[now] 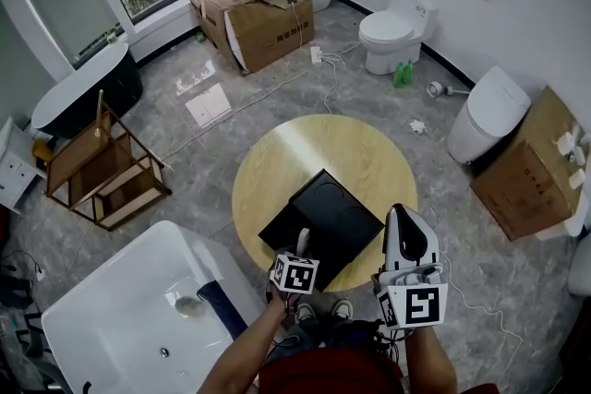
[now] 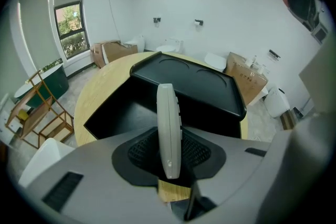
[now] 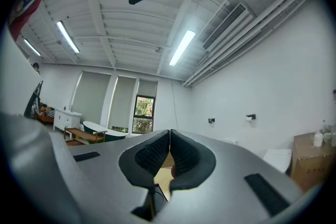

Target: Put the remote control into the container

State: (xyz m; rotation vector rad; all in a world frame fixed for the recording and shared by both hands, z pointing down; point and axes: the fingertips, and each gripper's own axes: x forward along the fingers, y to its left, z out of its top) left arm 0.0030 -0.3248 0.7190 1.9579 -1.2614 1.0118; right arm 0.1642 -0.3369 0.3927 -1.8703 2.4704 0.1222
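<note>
Remote control (image 2: 169, 128), pale grey, stands on edge between the pads of my left tongs (image 2: 169, 161), which clamp it near its lower end; its buttons face right in the left gripper view. It hangs just above the near side of the black container (image 2: 199, 89), whose dark hollow shows at the left beside a flat top with two round recesses. The container lies on the round wooden bench (image 1: 277, 157). My right tongs (image 1: 401, 215) hover at the bench's near right edge, just beside the container, with their jaws pressed together on nothing. On the floor beyond stand a white bathtub (image 1: 120, 314), a toilet (image 1: 392, 32) and a cardboard box (image 1: 263, 23).
</note>
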